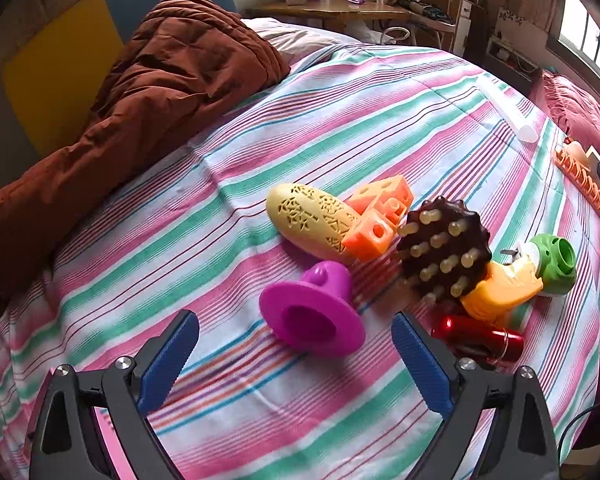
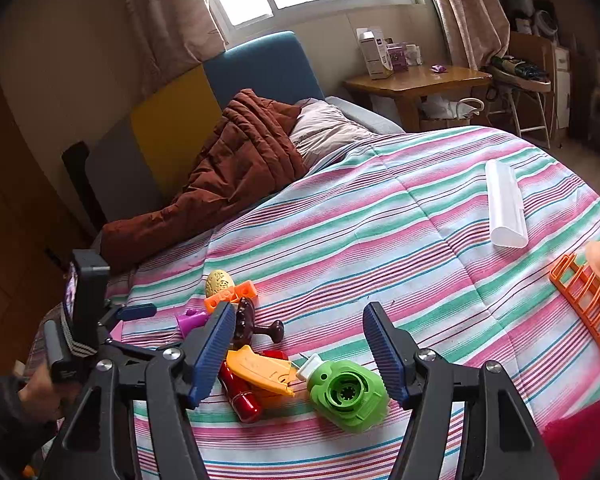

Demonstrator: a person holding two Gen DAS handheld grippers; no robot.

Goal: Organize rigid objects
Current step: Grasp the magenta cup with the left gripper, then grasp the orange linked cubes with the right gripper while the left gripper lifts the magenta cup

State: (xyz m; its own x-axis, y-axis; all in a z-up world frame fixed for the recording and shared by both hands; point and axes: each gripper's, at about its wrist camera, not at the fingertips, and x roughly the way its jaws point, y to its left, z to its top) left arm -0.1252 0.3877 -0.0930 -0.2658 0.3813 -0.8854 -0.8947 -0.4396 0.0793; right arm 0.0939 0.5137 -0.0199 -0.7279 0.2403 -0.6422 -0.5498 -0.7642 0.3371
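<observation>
We see a bed under a striped cover, with a cluster of small rigid toys lying on it.

Left wrist view: the left claw hangs over the cover with its blue fingers spread wide, nothing between the pads. The magenta funnel-shaped piece lies on its side just ahead of the gap, touching neither finger. At 12 o'clock from it lies the perforated yellow egg shape, touching the orange block at its 3 o'clock. The dark brown studded brush sits at 3 o'clock of the block, leaning on the yellow-orange piece. The green round part is beside that, and the red cylinder lies just beyond the right finger. A white tube lies well apart at 1 o'clock.

Right wrist view: the right claw stands partly apart and grips nothing. The green round part lies on the cover between the fingers; we cannot tell whether the right finger touches it. An orange rack sits at 3 o'clock. A brown quilt is bunched at 11 o'clock. A hand holds the other gripper's handle at 9 o'clock.
</observation>
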